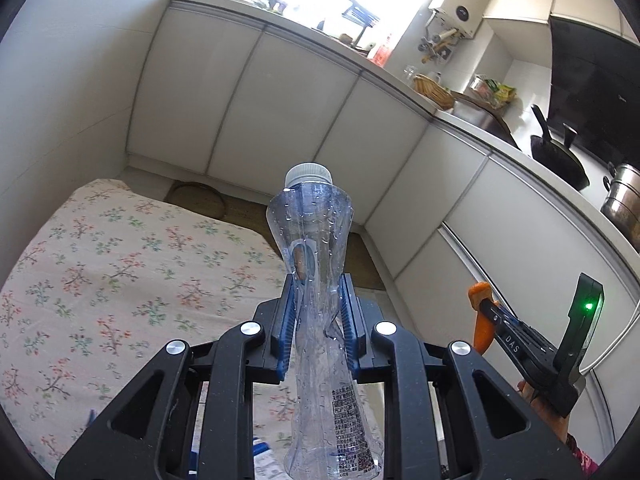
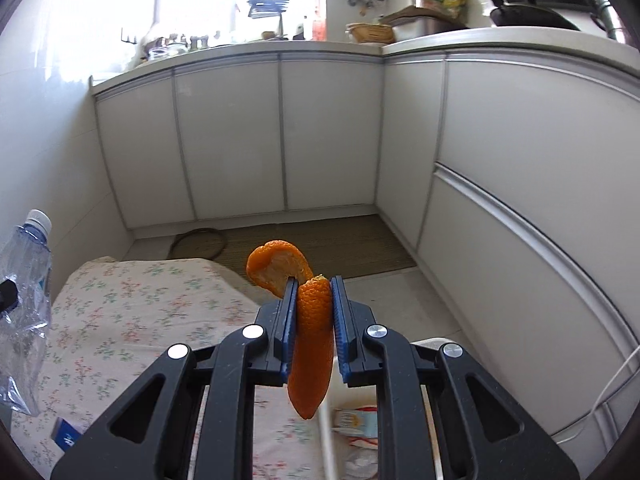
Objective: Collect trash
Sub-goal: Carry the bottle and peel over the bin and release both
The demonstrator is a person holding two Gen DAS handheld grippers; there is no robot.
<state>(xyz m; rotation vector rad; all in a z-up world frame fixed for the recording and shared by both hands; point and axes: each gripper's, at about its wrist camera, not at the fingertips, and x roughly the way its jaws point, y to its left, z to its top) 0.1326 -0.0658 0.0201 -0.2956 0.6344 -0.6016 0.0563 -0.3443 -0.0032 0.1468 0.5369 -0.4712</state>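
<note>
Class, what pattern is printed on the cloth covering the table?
Small pink and green flower sprigs on the cream fabric tablecloth, clearest in the left wrist view.

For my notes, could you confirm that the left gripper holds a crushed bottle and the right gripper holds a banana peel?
Not quite: the right gripper holds an orange peel, as the right wrist view shows. The left gripper does hold a crushed bottle.

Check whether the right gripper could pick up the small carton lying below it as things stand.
Probably not yet. The right gripper is shut on the orange peel, so its jaws are occupied. Nothing lies over the carton, but the peel must be dropped first.
</note>
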